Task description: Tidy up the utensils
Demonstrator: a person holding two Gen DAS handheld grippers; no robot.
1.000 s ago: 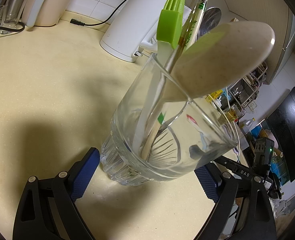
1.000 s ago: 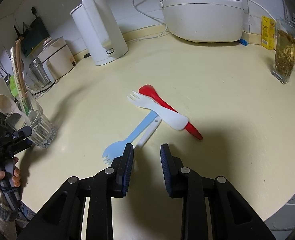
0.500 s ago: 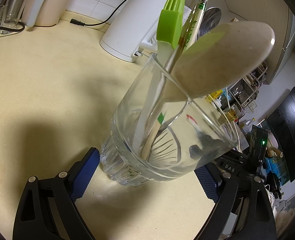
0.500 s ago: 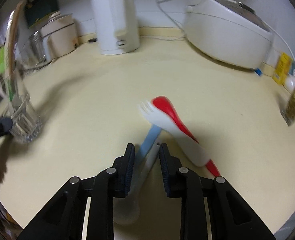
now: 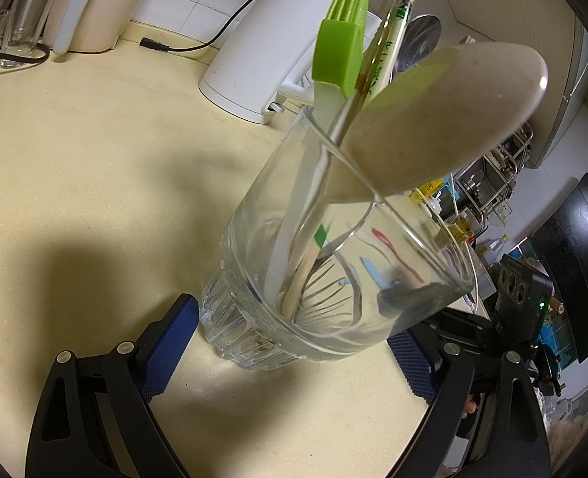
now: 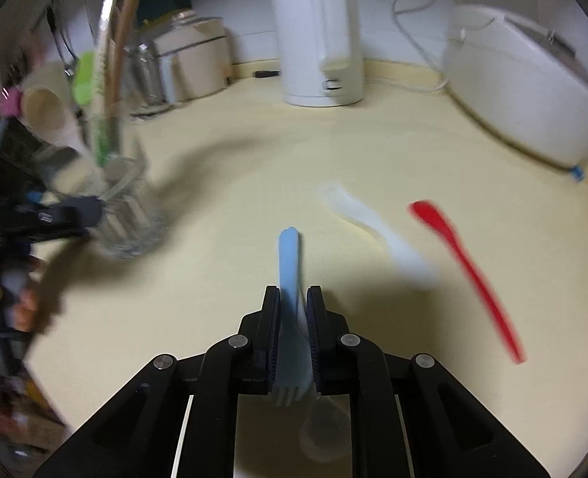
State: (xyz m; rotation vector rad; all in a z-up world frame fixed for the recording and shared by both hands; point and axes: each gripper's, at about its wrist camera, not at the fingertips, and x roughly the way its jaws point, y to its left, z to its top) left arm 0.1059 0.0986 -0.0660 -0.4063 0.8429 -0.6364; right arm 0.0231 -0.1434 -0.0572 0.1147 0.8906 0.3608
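A clear glass (image 5: pixel 333 279) stands on the cream counter and holds a green brush (image 5: pixel 339 51), chopsticks (image 5: pixel 393 32) and a beige spoon (image 5: pixel 433 127). My left gripper (image 5: pixel 290 318) has a blue pad on each side of the glass base and grips it. In the blurred right wrist view the glass (image 6: pixel 126 215) is at the left. My right gripper (image 6: pixel 294 298) is closing, its pads pressed on a blue fork (image 6: pixel 290 255) whose handle points away. A pale spoon (image 6: pixel 321 430) lies under the fingers. A white fork (image 6: pixel 377 231) and a red spoon (image 6: pixel 461 255) lie apart to the right.
A white kettle (image 6: pixel 317 32) and a white rice cooker (image 6: pixel 525 95) stand along the back wall, with cords behind them. A beige appliance (image 6: pixel 194 59) sits behind the glass. A person's hand (image 6: pixel 22 306) holds the left gripper's handle at the left edge.
My right gripper rolled, moved in over the blue fork and closed on it. The white fork and red spoon, stacked before, now lie apart. The left gripper and glass stayed put.
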